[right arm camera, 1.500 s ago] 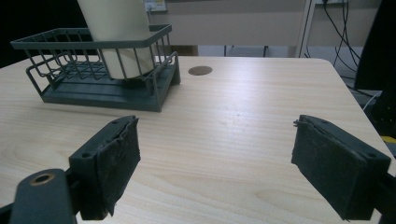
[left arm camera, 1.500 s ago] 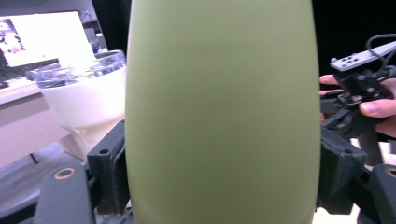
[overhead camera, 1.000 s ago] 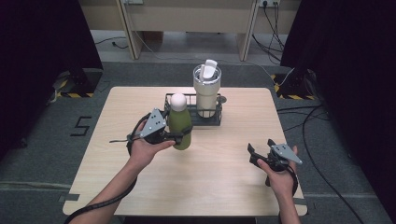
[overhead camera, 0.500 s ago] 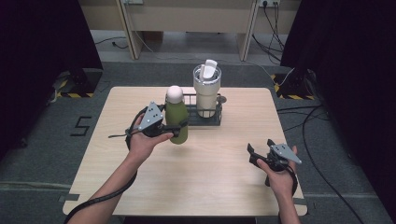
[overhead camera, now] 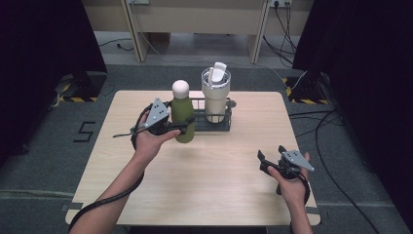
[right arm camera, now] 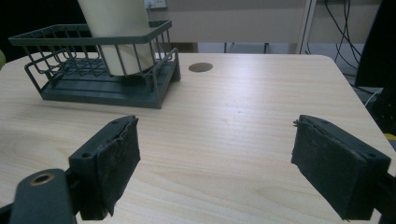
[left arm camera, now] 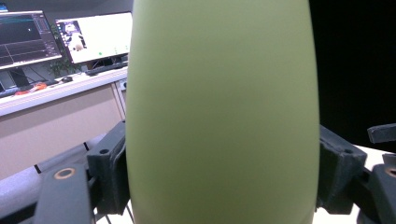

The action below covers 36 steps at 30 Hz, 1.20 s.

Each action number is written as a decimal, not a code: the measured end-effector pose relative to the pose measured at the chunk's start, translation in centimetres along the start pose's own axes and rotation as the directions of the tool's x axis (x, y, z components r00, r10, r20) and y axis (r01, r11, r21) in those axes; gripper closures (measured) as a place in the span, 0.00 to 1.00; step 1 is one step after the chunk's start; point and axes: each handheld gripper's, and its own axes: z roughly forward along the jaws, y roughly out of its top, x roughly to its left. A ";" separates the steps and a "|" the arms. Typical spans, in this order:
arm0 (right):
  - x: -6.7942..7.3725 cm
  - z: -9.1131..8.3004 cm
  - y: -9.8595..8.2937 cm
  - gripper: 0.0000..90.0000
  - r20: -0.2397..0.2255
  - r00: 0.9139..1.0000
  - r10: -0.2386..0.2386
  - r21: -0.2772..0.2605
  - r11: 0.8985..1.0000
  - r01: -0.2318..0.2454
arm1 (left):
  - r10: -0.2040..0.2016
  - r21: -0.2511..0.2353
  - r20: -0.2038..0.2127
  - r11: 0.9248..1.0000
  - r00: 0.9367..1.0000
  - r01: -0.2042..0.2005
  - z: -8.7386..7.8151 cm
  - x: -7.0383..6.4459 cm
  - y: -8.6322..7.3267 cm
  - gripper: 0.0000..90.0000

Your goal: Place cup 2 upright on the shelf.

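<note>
Green bottle (overhead camera: 183, 117) sat clamped in your left gripper (overhead camera: 181, 127), apparently lifted beside the rack (overhead camera: 214, 124); your right gripper (overhead camera: 268, 162) gaped empty near the table's (overhead camera: 234, 175) right edge.

The bottle (overhead camera: 181, 113) stands just left of the rack (overhead camera: 221, 124), with the tumbler (overhead camera: 215, 95) inside the rack.

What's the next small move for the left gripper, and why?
Probably carry the green bottle right, over the wire basket, then lower it. The left gripper is shut on it, lifted, and the slot beside the cream tumbler looks free.
</note>
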 end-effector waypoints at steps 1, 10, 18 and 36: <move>0.0 0.0 0.0 0.17 0.000 1.000 0.000 0.000 1.000 0.000 | 0.000 0.001 -0.002 1.000 1.000 0.000 0.1 0.0 0.0 0.25; -0.2 0.0 -0.1 0.17 0.004 1.000 0.002 0.000 1.000 -0.002 | -0.017 0.001 -0.035 1.000 0.999 0.017 0.9 0.8 0.0 0.25; -0.1 0.1 -0.1 0.17 0.003 1.000 0.005 0.005 1.000 -0.005 | -0.018 -0.005 -0.062 1.000 0.998 0.018 1.3 1.6 0.1 0.25; -0.1 0.2 -0.3 0.17 0.001 1.000 0.001 0.009 1.000 -0.001 | -0.038 -0.037 -0.108 0.999 0.993 0.034 2.2 3.3 1.6 0.25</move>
